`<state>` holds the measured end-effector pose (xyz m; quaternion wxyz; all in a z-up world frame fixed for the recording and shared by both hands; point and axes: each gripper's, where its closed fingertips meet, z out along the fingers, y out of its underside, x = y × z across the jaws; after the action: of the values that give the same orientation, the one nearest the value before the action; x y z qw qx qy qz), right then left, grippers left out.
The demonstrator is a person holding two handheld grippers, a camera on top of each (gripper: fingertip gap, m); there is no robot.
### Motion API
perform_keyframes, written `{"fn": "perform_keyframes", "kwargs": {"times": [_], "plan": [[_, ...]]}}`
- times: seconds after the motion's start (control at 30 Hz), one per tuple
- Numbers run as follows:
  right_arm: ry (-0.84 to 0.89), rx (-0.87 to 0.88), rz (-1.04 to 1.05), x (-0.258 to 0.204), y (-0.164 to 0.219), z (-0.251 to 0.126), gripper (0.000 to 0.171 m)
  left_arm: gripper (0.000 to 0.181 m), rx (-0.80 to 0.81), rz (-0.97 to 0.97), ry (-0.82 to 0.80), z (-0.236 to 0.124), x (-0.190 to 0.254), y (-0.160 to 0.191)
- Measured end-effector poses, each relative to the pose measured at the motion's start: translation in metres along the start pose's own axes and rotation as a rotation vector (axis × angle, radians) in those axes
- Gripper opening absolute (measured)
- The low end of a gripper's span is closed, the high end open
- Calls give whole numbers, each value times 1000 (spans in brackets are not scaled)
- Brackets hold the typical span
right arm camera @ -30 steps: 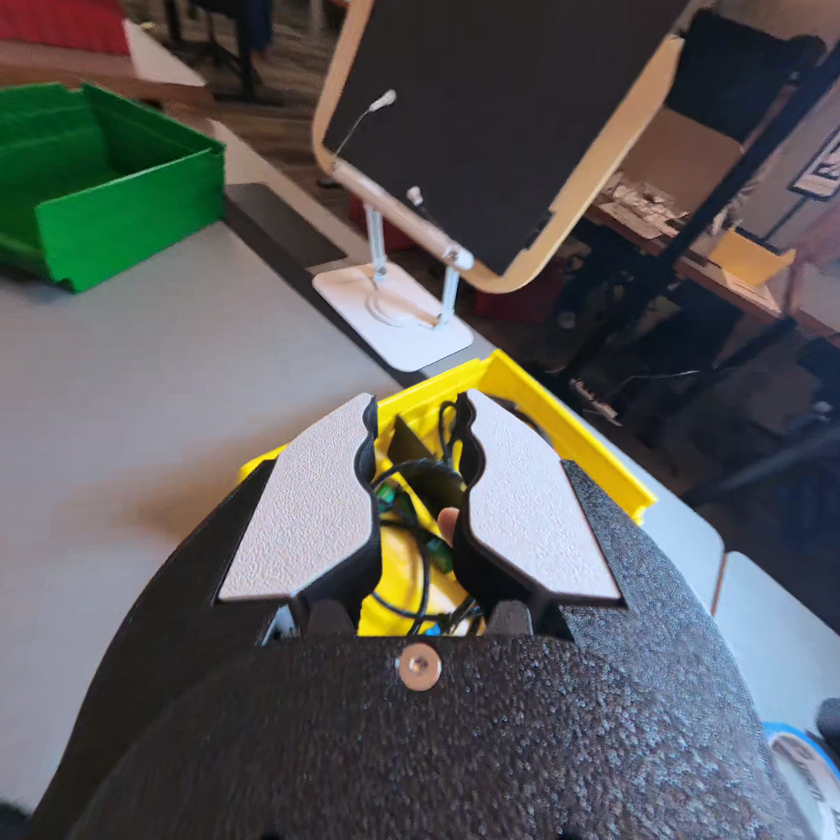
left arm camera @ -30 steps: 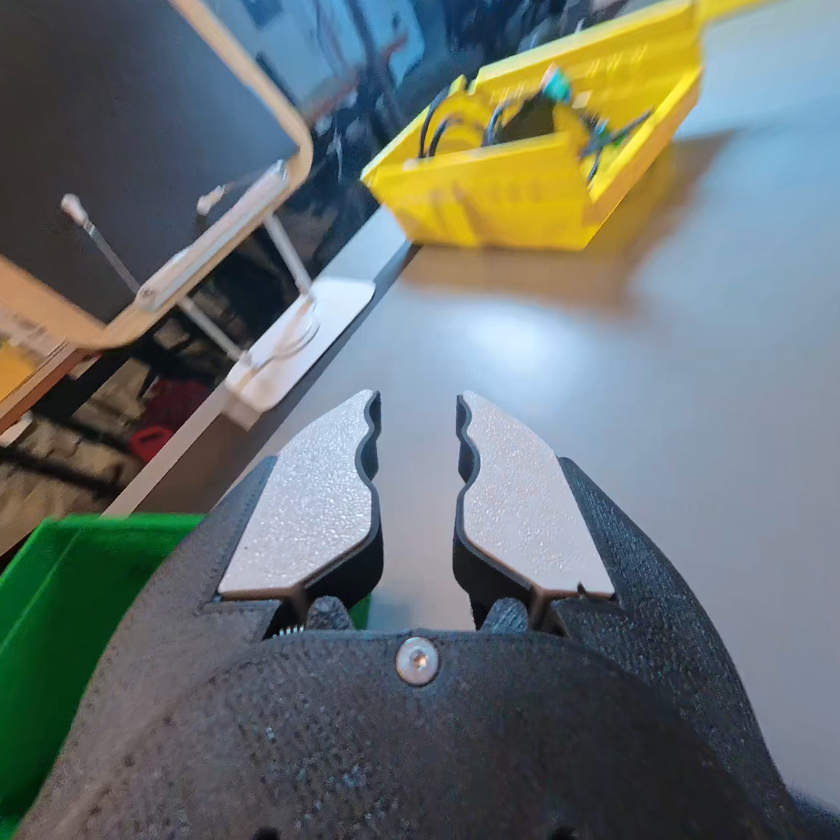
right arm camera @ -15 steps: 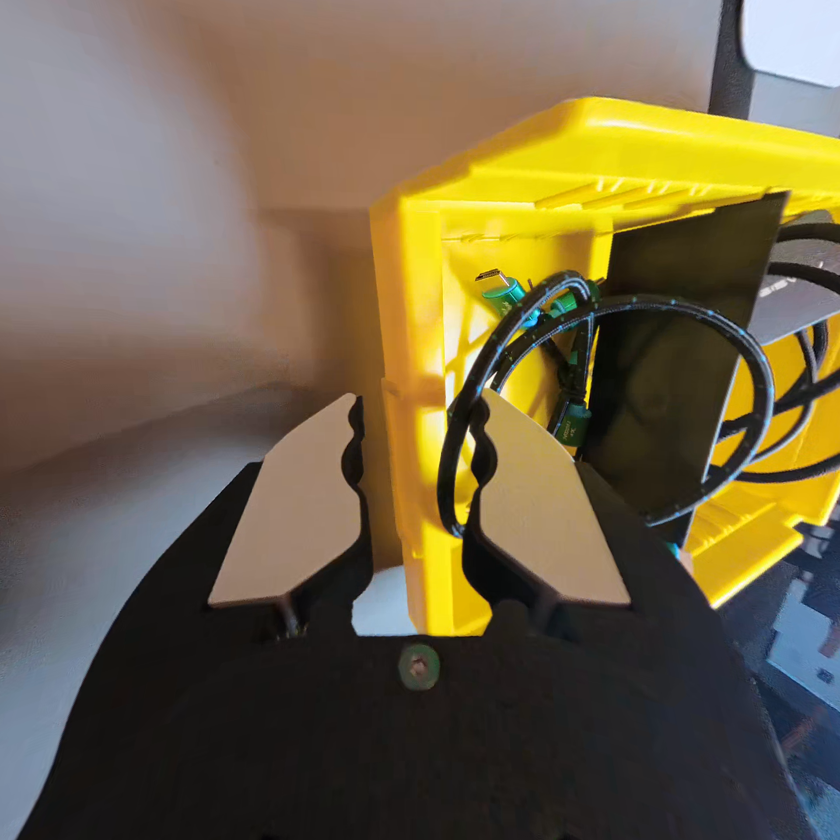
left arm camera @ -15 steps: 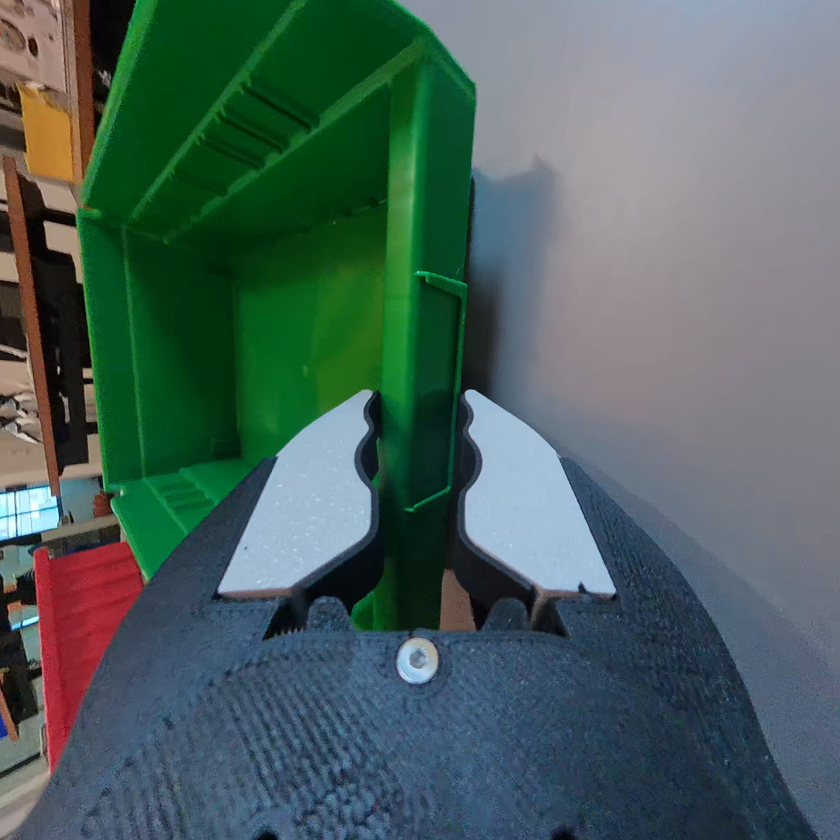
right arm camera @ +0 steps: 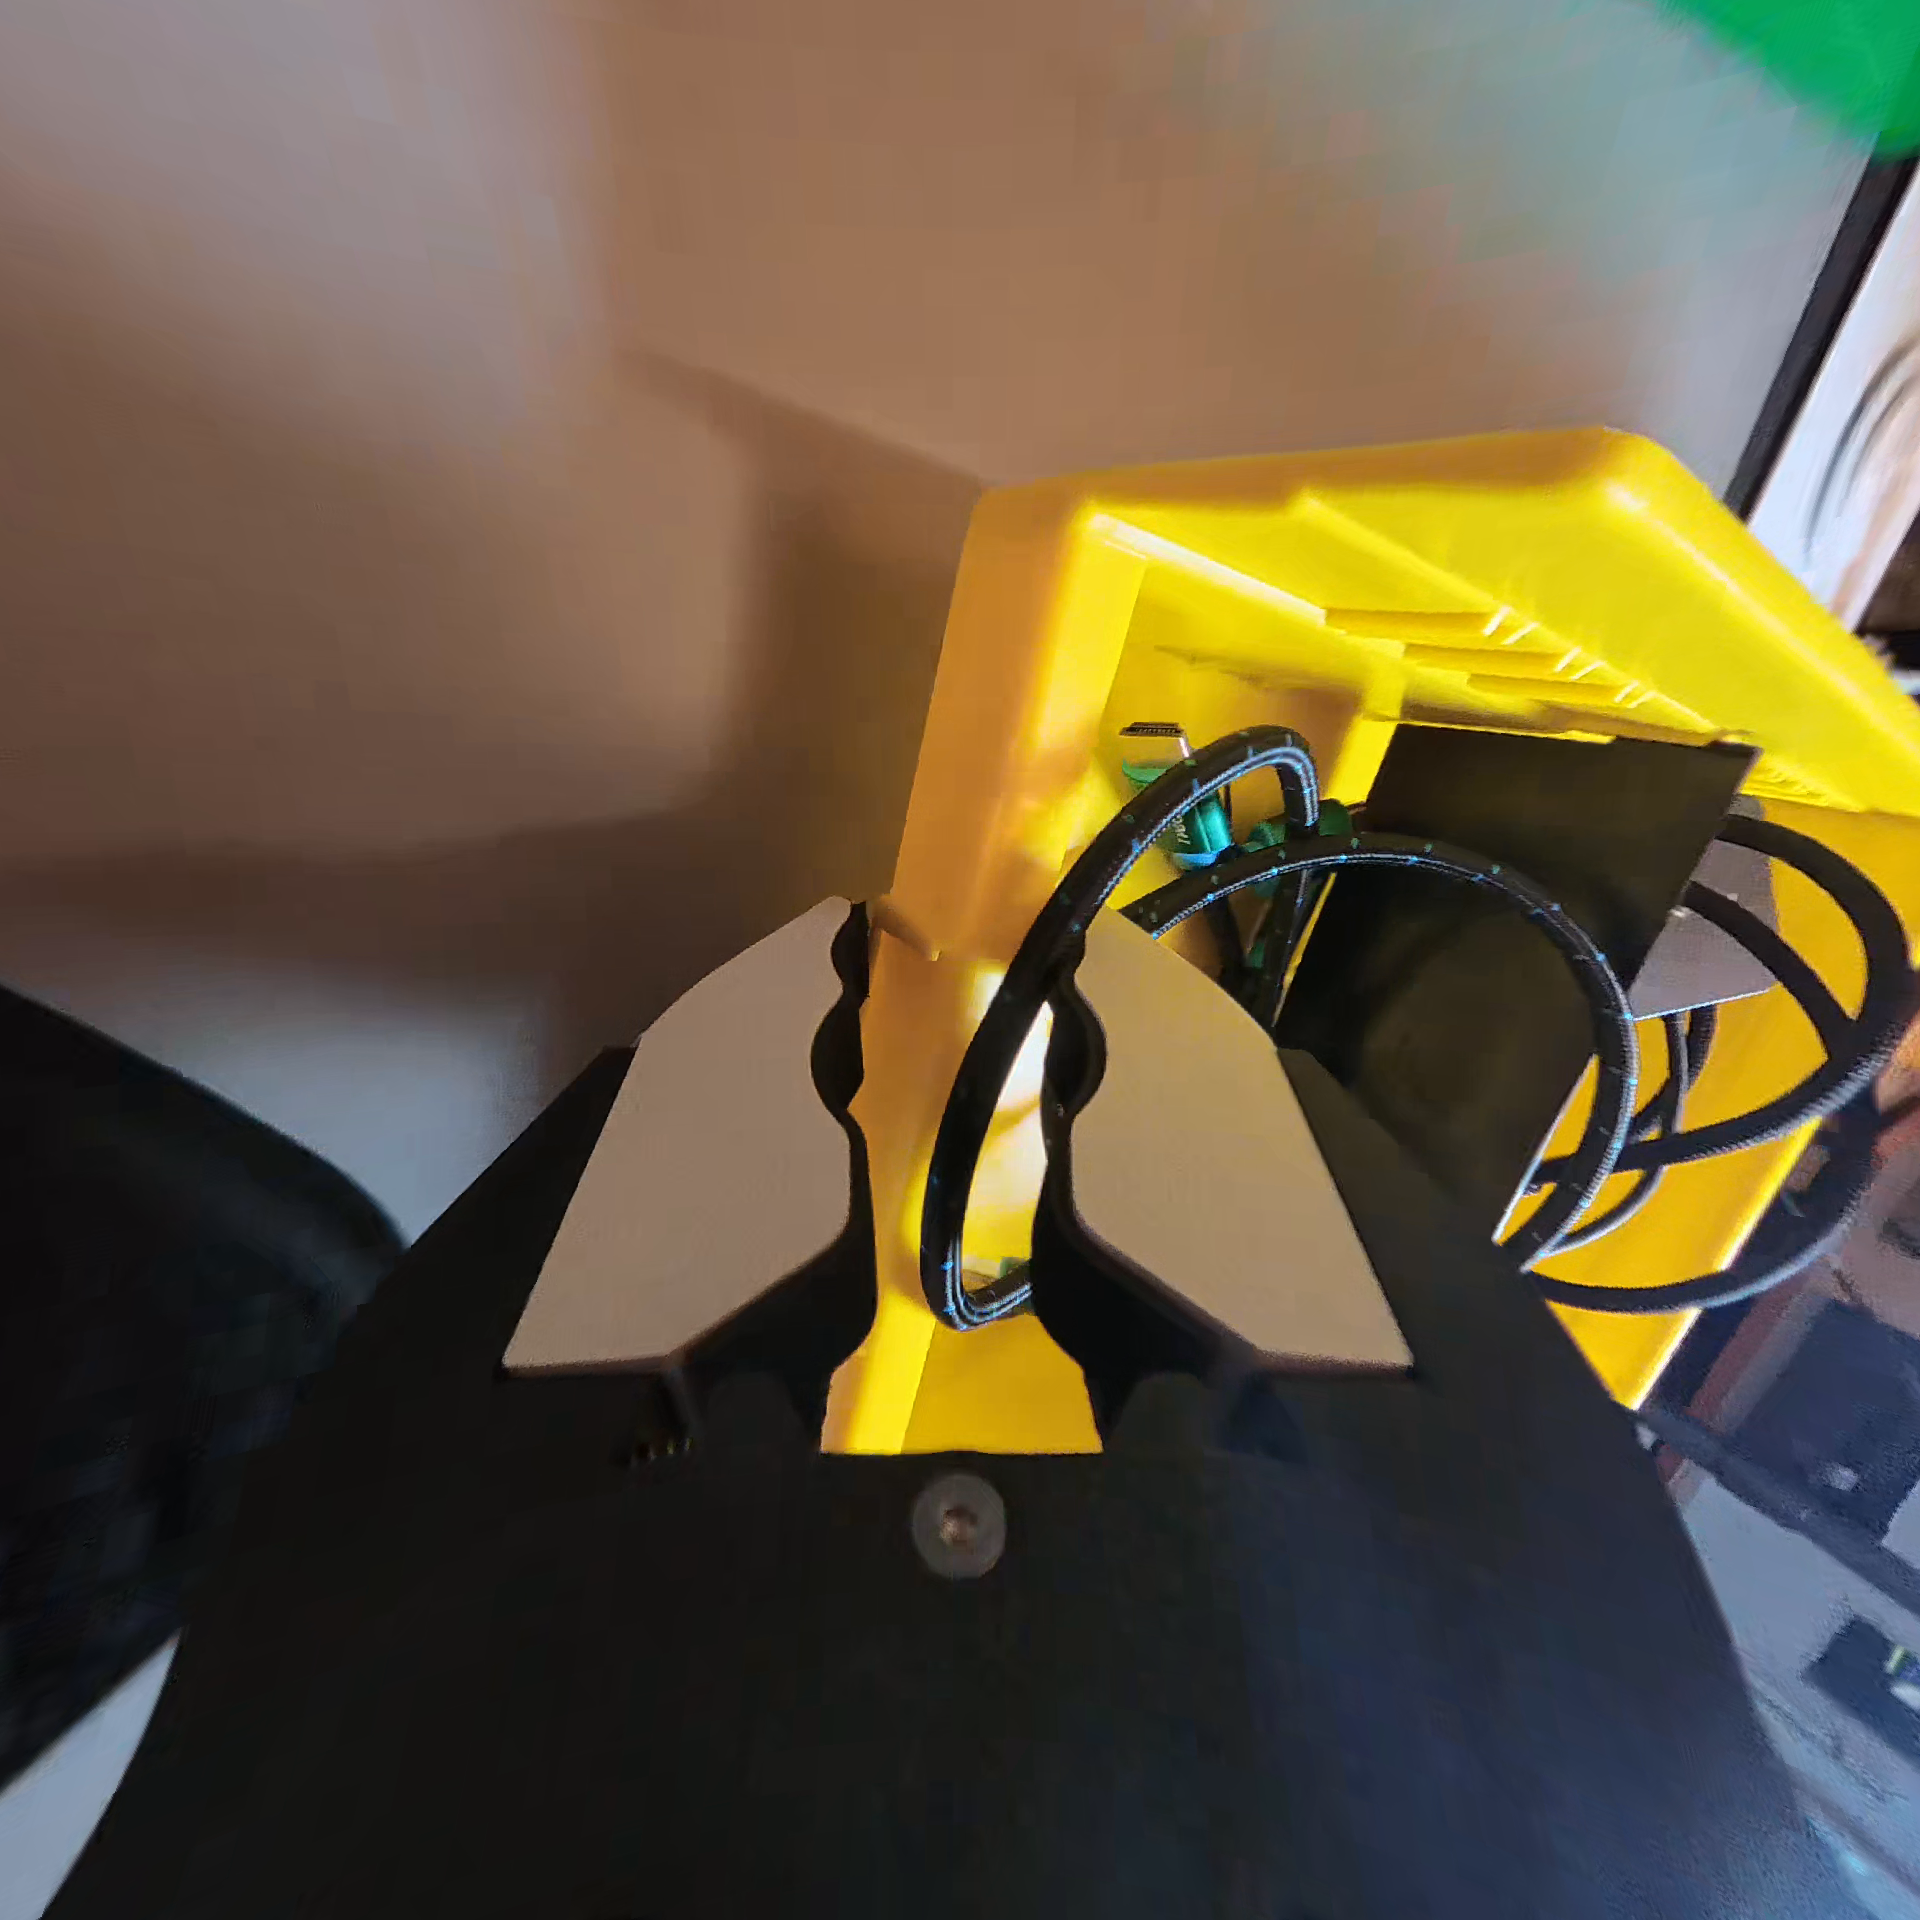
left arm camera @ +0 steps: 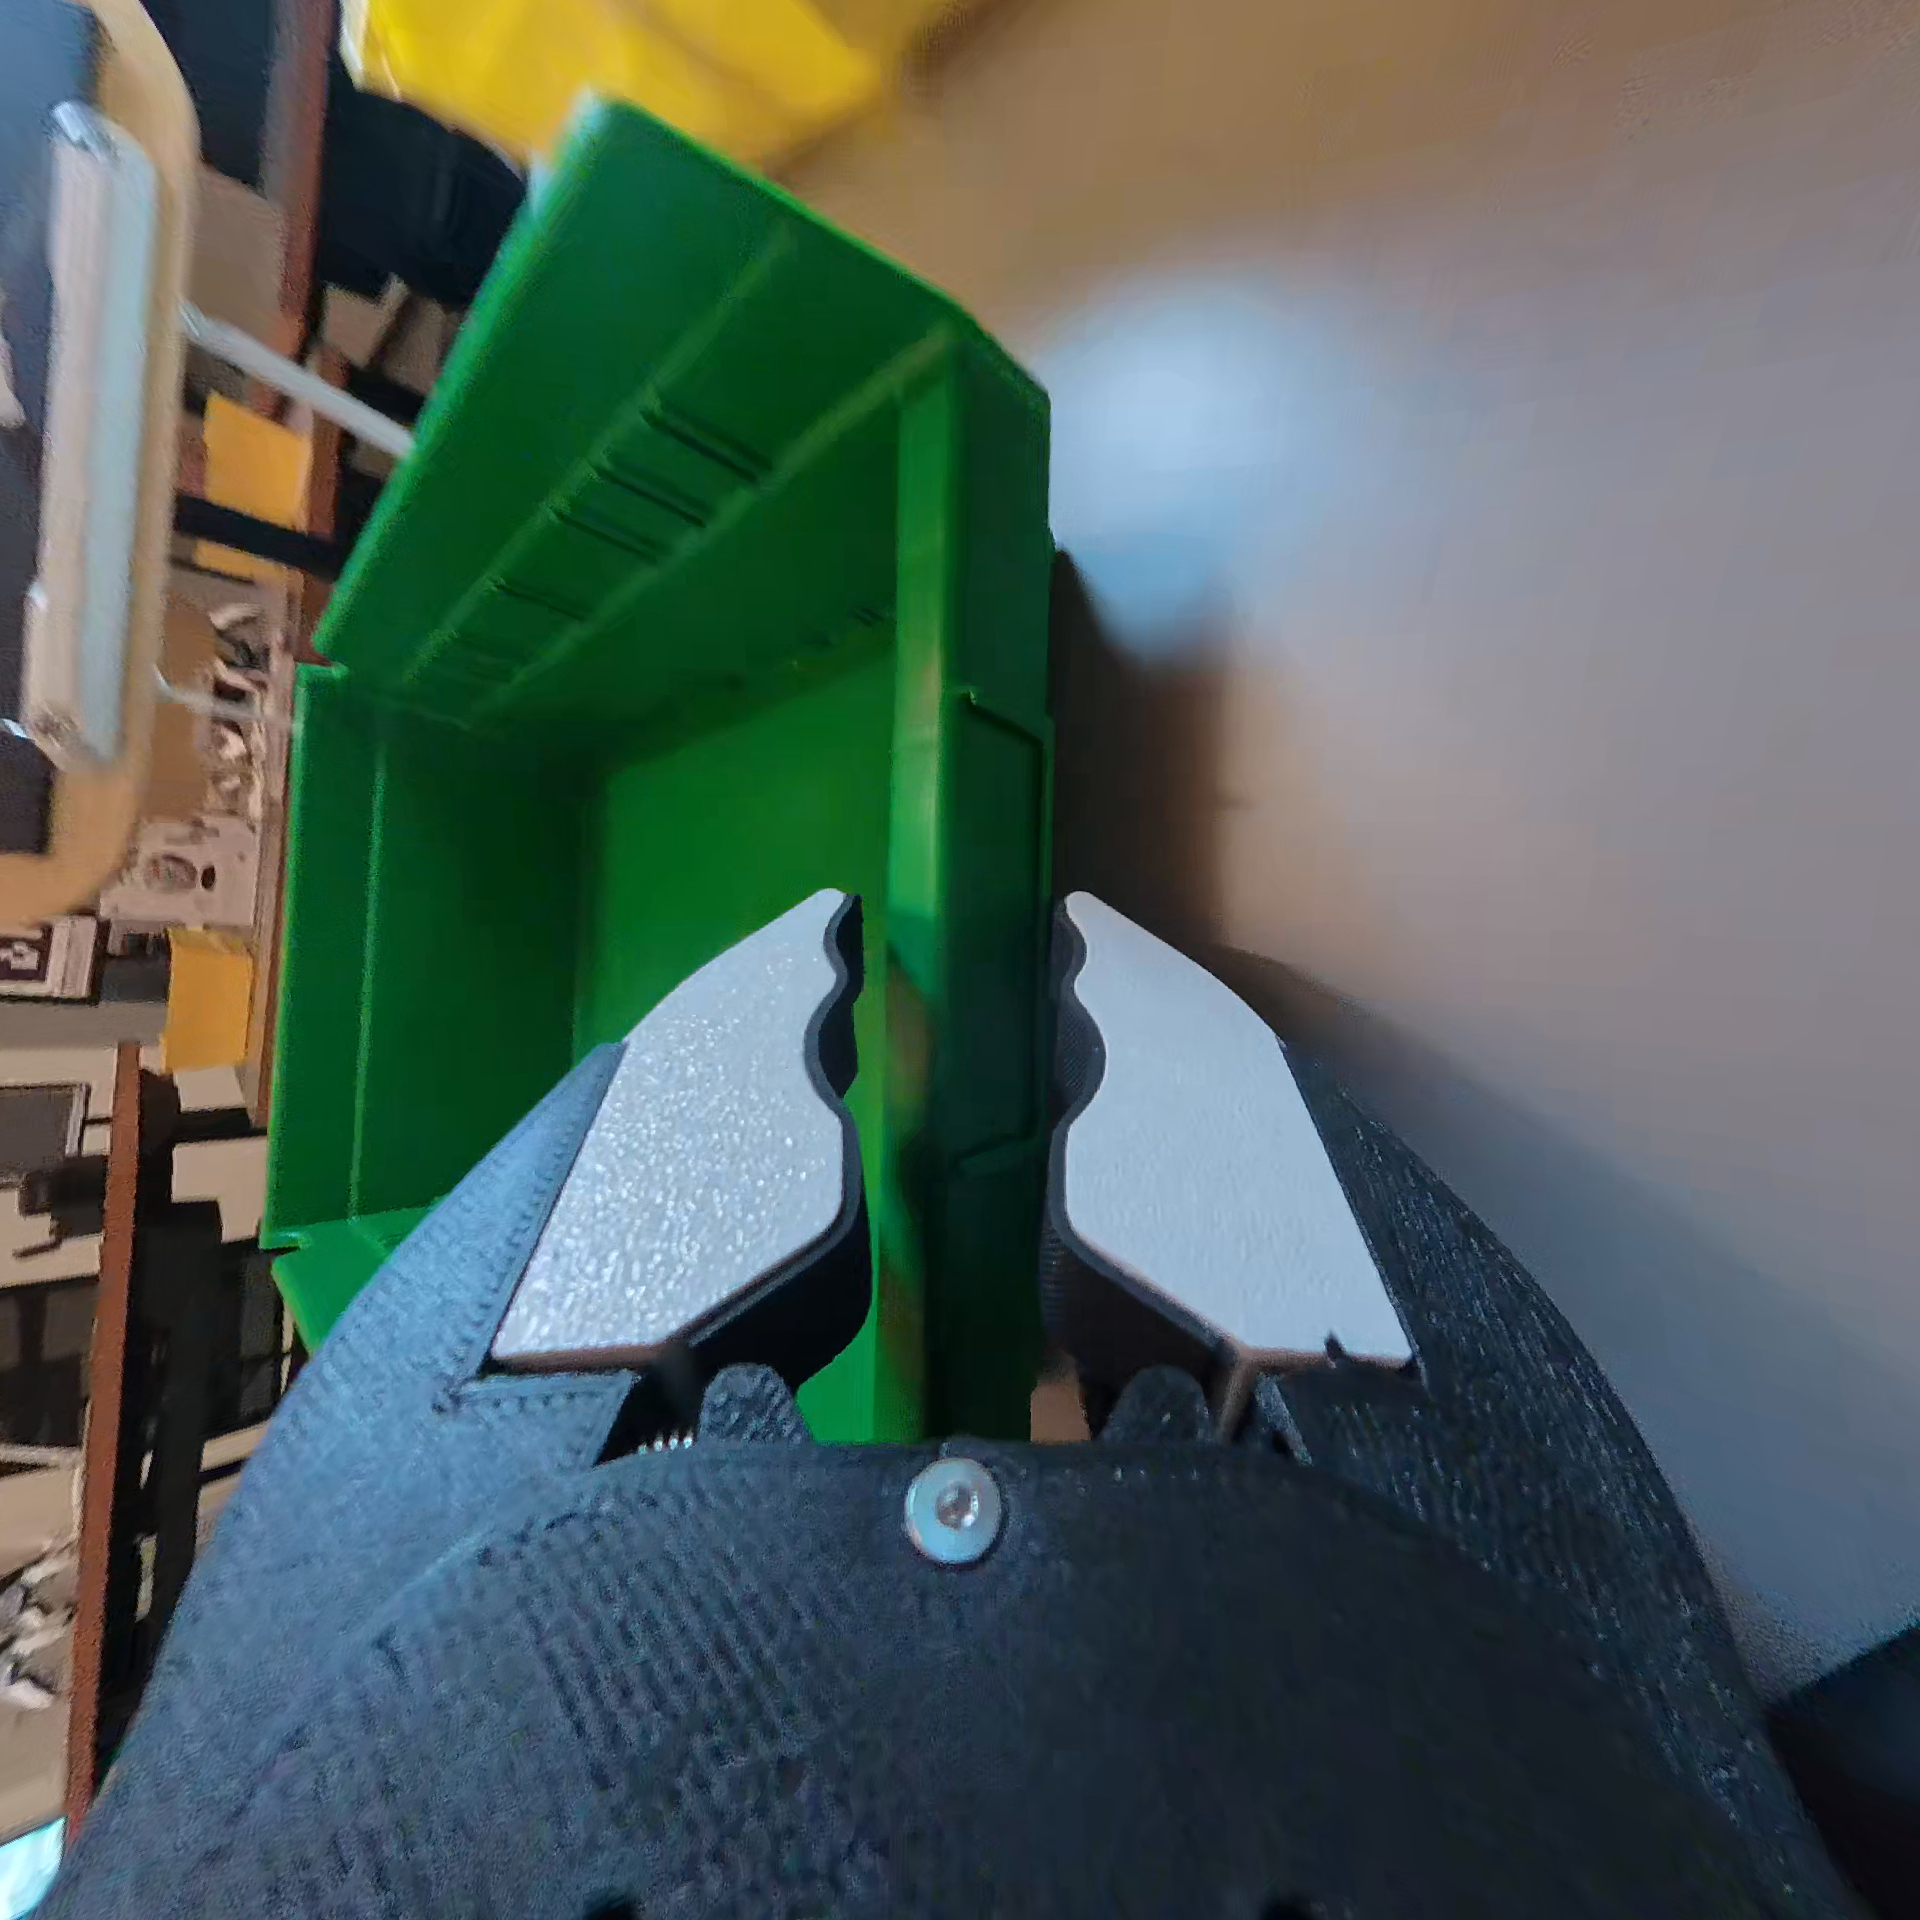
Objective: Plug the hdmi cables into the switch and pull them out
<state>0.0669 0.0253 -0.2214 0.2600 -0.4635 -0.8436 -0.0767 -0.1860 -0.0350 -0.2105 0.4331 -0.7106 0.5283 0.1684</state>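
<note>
Here left gripper (left arm camera: 956,914) straddles the green bin (left arm camera: 436,935) wall, jaws narrow, contact unclear; right gripper (right arm camera: 956,925) likewise straddles the yellow bin (right arm camera: 1039,665) wall, cables (right arm camera: 1091,894) inside.

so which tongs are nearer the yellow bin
Right. The right tongs straddle the yellow bin wall; the left tongs straddle the green bin wall, farther off.

Two gripper-mounted cameras, both rolled sideways and close in — the left wrist view looks along the green bin (left arm camera: 665,644) wall, the right along the yellow bin (right arm camera: 1434,582) wall; each catches the other's bin at the frame's top edge, over the shared table (left arm camera: 1507,727).
</note>
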Motion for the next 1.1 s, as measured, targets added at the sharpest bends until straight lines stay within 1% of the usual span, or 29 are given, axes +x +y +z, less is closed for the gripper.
{"fn": "perform_keyframes", "kwargs": {"times": [0.07, 0.1, 0.13, 0.2, 0.23, 0.27, 0.3, 0.33, 0.4, 0.47, 0.53, 0.6, 0.63, 0.7, 0.73, 0.8, 0.87, 0.9, 0.93, 1.03, 1.1], "plan": [[71, 64, -14, -15, -31, -12, 32, 42, 64, -40, 4, -3, 0, -29], [100, 125, -2, -25, -50, -22, 33, 42, 93, -71, 5, -6, 0, -42], [104, 211, 29, -36, -71, -36, 37, 43, 134, -106, 16, -12, 2, -57], [65, 448, 160, -57, -109, -75, 38, 41, 249, -229, 71, -29, 16, -91], [67, 566, 253, -60, -118, -98, 38, 42, 300, -307, 105, -38, 24, -107], [98, 674, 355, -57, -119, -122, 38, 42, 346, -387, 140, -46, 33, -121], [136, 759, 469, -53, -111, -143, 39, 42, 386, -477, 163, -53, 40, -133], [181, 816, 602, -47, -95, -158, 39, 43, 418, -562, 190, -58, 48, -144], [260, 871, 847, -43, -51, -173, 39, 49, 474, -709, 238, -66, 62, -165], [304, 929, 1017, -44, -14, -177, 40, 52, 519, -797, 234, -70, 70, -179], [301, 896, 1146, -44, 18, -165, 47, 55, 512, -828, 166, -65, 71, -182], [323, 804, 1223, -42, 48, -144, 49, 55, 525, -894, 156, -58, 76, -189], [304, 761, 1242, -42, 56, -132, 50, 56, 513, -904, 147, -51, 79, -192], [234, 709, 1259, -44, 56, -110, 51, 58, 442, -861, 58, -33, 82, -187], [215, 692, 1252, -44, 53, -102, 50, 54, 422, -833, -2, -27, 79, -185], [210, 653, 1218, -41, 46, -90, 47, 51, 391, -803, -44, -20, 76, -183], [258, 603, 1192, -32, 45, -81, 34, 51, 365, -783, -50, -16, 74, -182], [313, 551, 1183, -27, 52, -77, 19, 49, 350, -764, -62, -15, 72, -180], [358, 516, 1139, -23, 55, -76, 13, 46, 333, -742, -74, -13, 71, -178], [468, 424, 1005, -22, 52, -80, 11, 42, 286, -709, -79, -13, 68, -172], [495, 403, 952, -30, 45, -85, 12, 33, 285, -667, -123, -18, 63, -170]]}}
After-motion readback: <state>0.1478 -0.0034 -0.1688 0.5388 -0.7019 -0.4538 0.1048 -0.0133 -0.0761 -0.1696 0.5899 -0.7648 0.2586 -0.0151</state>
